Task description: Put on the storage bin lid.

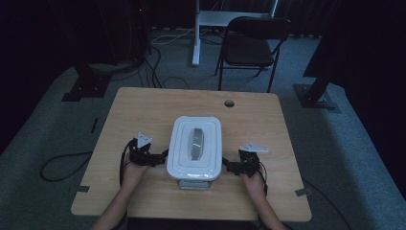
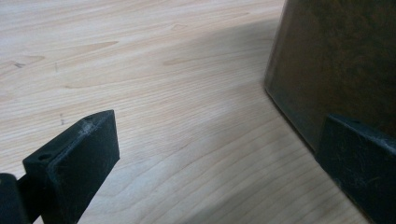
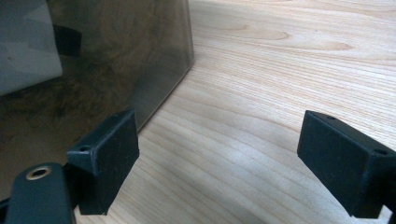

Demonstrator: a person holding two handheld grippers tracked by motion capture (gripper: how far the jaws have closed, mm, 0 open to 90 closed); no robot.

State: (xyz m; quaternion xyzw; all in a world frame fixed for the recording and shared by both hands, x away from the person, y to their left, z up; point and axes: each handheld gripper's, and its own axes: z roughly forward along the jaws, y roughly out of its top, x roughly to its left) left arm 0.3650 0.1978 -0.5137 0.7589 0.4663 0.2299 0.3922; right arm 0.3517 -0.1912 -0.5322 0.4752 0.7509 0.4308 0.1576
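With the lidded white container (image 1: 195, 149) sitting mid-surface (image 1: 143, 110), the left gripper (image 1: 152, 157) and right gripper (image 1: 232, 166) flank its near corners, fingers wide open and empty, so both should probably close evenly under the rim before lifting.

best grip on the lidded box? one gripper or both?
Probably both. The box is wide with a flat white lid, too broad for one pair of jaws. Take it low on its two long side walls, the left gripper coming from the left and the right gripper from the right. Both already sit open beside those walls. The lid's centre handle would likely lift only the lid.
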